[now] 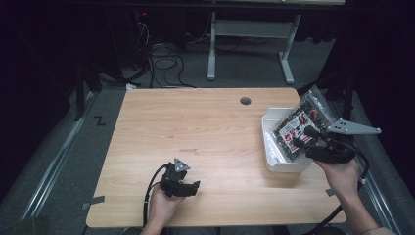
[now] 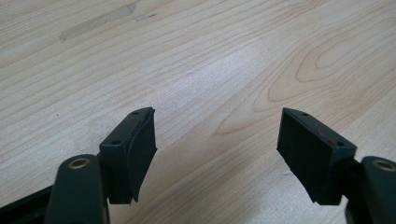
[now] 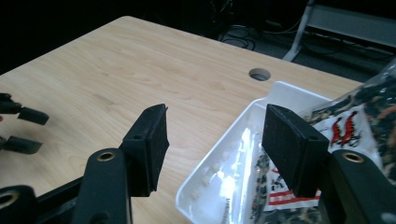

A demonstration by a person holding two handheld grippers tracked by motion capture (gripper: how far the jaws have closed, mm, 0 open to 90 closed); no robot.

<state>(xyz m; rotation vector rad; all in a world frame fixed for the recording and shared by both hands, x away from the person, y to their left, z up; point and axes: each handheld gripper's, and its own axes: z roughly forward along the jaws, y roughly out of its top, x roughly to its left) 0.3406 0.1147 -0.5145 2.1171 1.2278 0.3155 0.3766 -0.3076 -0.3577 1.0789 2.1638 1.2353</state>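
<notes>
Snack packet [image 1: 298, 128] tilted in white bin [image 1: 270, 147], long axis running up-right, right hand-held gripper [image 1: 307, 138] wide, empty

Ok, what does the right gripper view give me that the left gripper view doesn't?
Right gripper view alone: the white bin with the snack packet lying in it, the table's cable hole, the left gripper far off, and the open right gripper. Left gripper view alone: the left gripper's own open jaws over bare wood. Both: the wooden table, and nothing between the jaws.
</notes>
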